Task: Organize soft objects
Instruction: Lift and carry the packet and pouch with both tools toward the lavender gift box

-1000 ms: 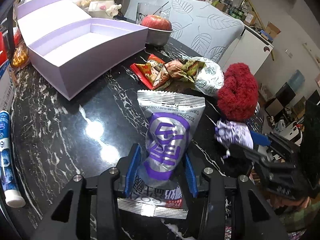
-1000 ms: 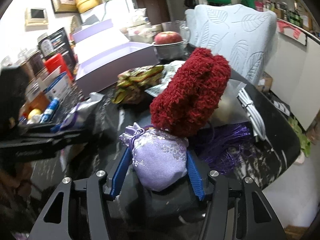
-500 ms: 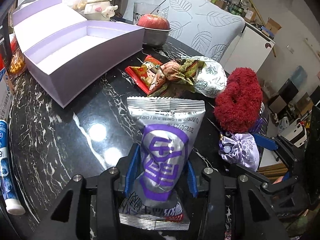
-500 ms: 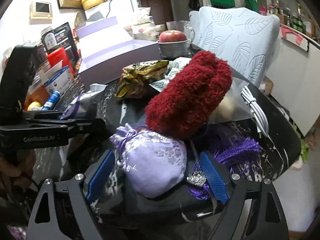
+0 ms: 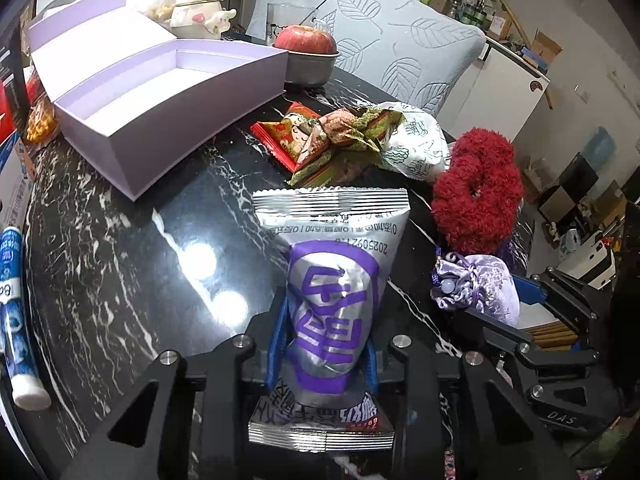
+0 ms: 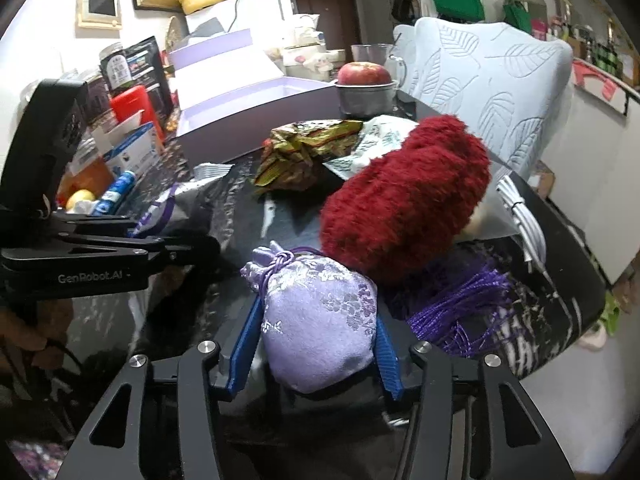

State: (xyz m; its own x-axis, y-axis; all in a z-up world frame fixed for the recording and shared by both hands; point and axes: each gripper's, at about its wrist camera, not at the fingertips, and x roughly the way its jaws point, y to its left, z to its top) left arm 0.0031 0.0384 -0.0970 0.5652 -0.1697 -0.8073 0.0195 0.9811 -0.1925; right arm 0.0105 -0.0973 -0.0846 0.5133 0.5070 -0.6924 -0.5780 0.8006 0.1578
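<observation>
My left gripper [image 5: 324,344] is shut on a silver and purple snack bag [image 5: 332,276], held over the black marble table [image 5: 120,240]. My right gripper [image 6: 316,344] is shut on a lilac embroidered pouch [image 6: 320,320], which also shows in the left wrist view [image 5: 480,284]. A fluffy dark red scrunchie [image 6: 404,200] lies just beyond the pouch, also in the left wrist view [image 5: 476,192]. An open lilac box [image 5: 168,92] stands at the far left of the table, empty.
Several crumpled snack packets [image 5: 332,140] and a white printed bag [image 5: 416,148] lie mid-table. An apple in a metal bowl [image 5: 308,56] stands behind the box. A toothpaste tube [image 5: 16,304] lies at the left edge. Purple tassel cords [image 6: 468,308] and white cable [image 6: 524,216] lie right.
My right gripper opened around the pouch half a second ago and has closed on it again. My left gripper lifted the snack bag slightly and drew back.
</observation>
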